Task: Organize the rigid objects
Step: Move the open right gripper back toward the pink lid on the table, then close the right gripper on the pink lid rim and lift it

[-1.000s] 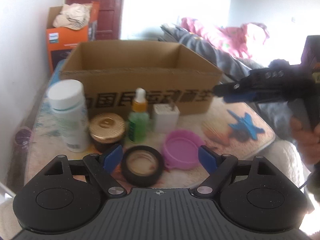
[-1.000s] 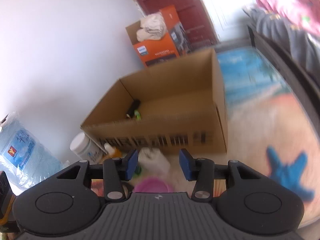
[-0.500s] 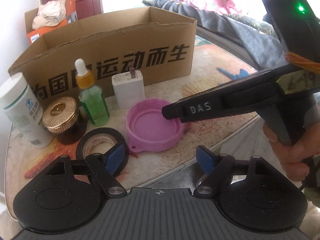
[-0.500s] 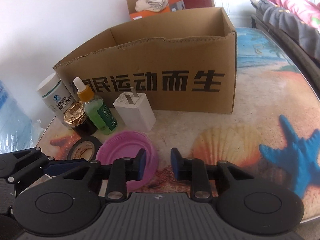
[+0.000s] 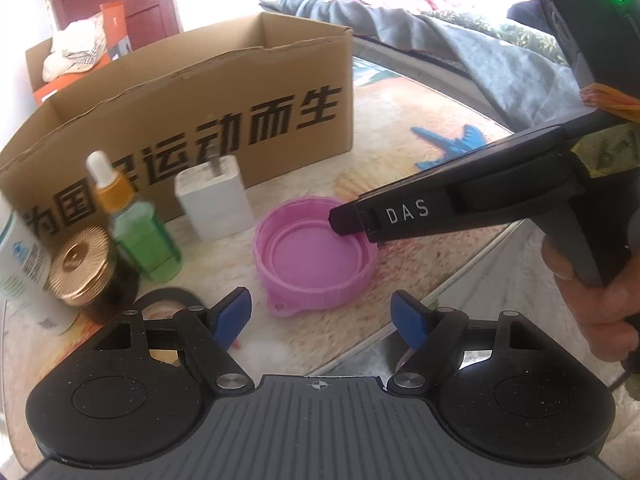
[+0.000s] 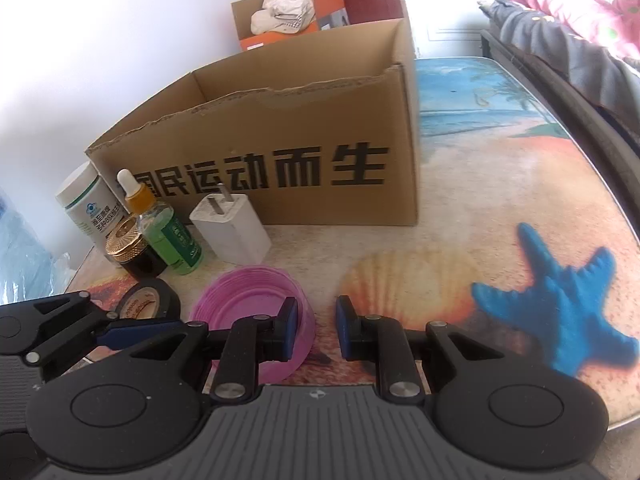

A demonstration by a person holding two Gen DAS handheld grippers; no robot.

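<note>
A pink lid [image 5: 316,256] [image 6: 250,300] lies open side up on the beach-print table. My right gripper [image 6: 316,330] is open, its left finger inside the lid's right rim and its right finger outside; it reaches in from the right in the left wrist view [image 5: 352,220]. My left gripper [image 5: 322,314] is open and empty, just short of the lid. Behind stand a white charger [image 5: 214,204] [image 6: 232,228], a green dropper bottle [image 5: 140,232] [image 6: 168,232], a gold-capped jar [image 5: 82,268] [image 6: 130,250], a white bottle [image 6: 90,204] and a black tape roll [image 6: 146,300]. An open cardboard box [image 5: 192,112] [image 6: 280,152] stands behind them.
An orange box with cloth on it [image 6: 288,12] sits behind the cardboard box against the wall. A bed with grey and pink bedding [image 5: 440,40] runs along the right. The table's front edge [image 5: 460,280] is close below the lid.
Both grippers have moved closer to the pink lid. My right gripper has come down so that its fingers straddle the lid's right rim.
</note>
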